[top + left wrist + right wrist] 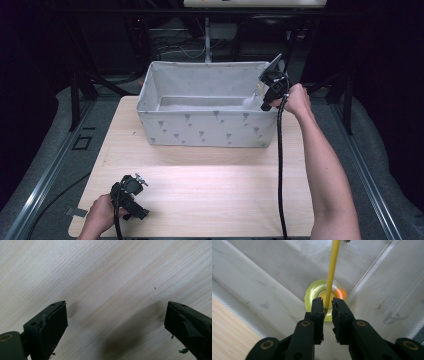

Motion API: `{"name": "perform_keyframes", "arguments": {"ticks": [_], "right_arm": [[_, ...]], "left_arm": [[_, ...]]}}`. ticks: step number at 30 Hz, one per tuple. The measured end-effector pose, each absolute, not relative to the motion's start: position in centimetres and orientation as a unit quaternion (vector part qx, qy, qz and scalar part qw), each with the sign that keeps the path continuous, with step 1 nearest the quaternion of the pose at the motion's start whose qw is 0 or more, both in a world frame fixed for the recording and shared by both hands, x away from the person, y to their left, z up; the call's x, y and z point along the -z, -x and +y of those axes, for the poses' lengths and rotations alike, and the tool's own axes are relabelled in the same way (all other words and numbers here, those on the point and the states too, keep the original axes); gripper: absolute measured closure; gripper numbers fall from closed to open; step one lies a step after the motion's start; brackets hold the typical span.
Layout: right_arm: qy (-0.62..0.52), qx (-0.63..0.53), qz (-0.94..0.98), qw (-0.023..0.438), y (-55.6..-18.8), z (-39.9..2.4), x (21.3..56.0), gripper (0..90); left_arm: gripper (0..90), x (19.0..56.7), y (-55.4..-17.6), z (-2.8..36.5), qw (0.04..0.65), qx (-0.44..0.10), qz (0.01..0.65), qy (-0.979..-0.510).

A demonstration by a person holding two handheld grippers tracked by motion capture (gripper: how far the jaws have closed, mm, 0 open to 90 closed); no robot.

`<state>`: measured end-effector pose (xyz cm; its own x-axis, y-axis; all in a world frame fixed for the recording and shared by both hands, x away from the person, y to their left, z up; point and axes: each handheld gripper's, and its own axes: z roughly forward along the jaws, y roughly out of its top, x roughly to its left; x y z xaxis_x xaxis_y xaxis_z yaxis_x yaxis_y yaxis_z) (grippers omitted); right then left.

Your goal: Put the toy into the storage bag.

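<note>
my right gripper [327,305] is clenched on a thin yellow stick [333,270], jaws nearly together with the stick pinched between them at its lower end; below the jaws sits a translucent yellow-green disc [312,293] with an orange spot [341,293], which seems to belong to the same thing, though i cannot tell how the two join; in the high view that gripper [265,97] hangs over the fabric bin [200,127] at about three o'clock of its rim, just inside the right wall, and the bin stands at twelve o'clock on the wooden table [210,195]; the right gripper view looks down into a corner of the bin, so the thing sits low in that corner, close to the floor and the two walls.

my left gripper [131,197] rests at seven o'clock on the table, well apart from the bin, jaws spread wide over bare wood [107,277] and holding nothing.

i judge this to be the setting down of the stick thing in the bin; to do it well i would keep the stick upright, lower until the disc rests flat on the bin floor, then ease my jaws apart without dragging sideways, and lift straight up so the fingers [318,312] do not catch the soft wall; the left should stay parked.
</note>
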<state>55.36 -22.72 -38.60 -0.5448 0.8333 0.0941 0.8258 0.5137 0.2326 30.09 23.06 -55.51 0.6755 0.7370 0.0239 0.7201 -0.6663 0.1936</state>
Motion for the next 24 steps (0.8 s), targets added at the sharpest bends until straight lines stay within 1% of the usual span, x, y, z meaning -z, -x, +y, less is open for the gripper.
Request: {"name": "perform_keyframes", "arguments": {"ticks": [5,7,13,17,18,19,20,24], "right_arm": [[-0.482,-0.154,0.862,0.018,-55.1,-23.0,37.7,70.2],[-0.484,-0.164,0.859,0.022,-55.0,-23.0,37.3,67.9],[-0.484,-0.183,0.855,0.033,-54.6,-23.3,35.8,54.2],[-0.481,-0.2,0.852,0.05,-54.0,-23.5,34.1,42.5],[-0.48,-0.208,0.85,0.055,-53.8,-23.5,33.7,38.4],[-0.48,-0.208,0.85,0.055,-53.8,-23.5,33.7,38.4],[-0.479,-0.223,0.847,0.061,-53.2,-23.6,32.8,31.9],[-0.465,-0.233,0.851,0.077,-52.2,-23.4,31.4,23.0]], "left_arm": [[5.0,55.5,-30.1,23.1,0.085,-0.051,0.4,-0.911],[5.0,55.5,-30.1,23.1,0.084,-0.051,0.399,-0.911],[5.0,55.5,-30.1,23.1,0.086,-0.051,0.401,-0.911],[5.0,55.5,-30.1,23.1,0.085,-0.052,0.401,-0.911],[5.0,55.5,-30.1,23.1,0.085,-0.052,0.401,-0.911],[5.0,55.5,-30.1,23.1,0.085,-0.052,0.401,-0.911],[5.0,55.5,-30.1,23.1,0.087,-0.051,0.401,-0.911],[5.0,55.4,-30.1,23.0,0.086,-0.052,0.4,-0.911]]}}
